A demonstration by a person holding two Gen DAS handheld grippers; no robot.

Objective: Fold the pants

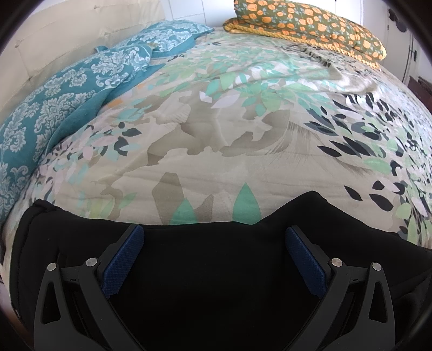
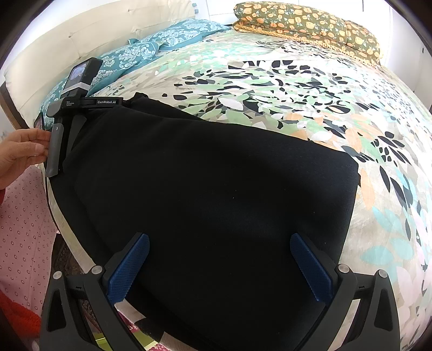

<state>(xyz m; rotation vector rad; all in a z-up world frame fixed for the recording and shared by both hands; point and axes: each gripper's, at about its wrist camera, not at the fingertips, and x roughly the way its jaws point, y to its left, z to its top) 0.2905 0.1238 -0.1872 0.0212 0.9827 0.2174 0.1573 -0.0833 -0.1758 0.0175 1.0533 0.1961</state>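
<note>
The black pants (image 2: pixel 216 175) lie in a broad folded slab along the near edge of the bed, with one straight edge at the right. My right gripper (image 2: pixel 219 237) hovers open over their near part, blue pads (image 2: pixel 129 267) spread wide. In the left wrist view the pants (image 1: pixel 210 270) fill the bottom, their far edge wavy with a raised corner at the right. My left gripper (image 1: pixel 214 230) stands open over that edge, holding nothing. Its handle (image 2: pixel 55 145) shows at the pants' far left end, held by a hand (image 2: pixel 21 154).
A leaf-patterned bedspread (image 1: pixel 243 121) covers the bed beyond the pants. Teal patterned pillows (image 1: pixel 81 81) lie along the cream headboard (image 2: pixel 81 35) at the left. An orange-flowered pillow (image 1: pixel 310 24) sits at the far side. A pink dotted cloth (image 2: pixel 21 229) hangs beside the bed's near edge.
</note>
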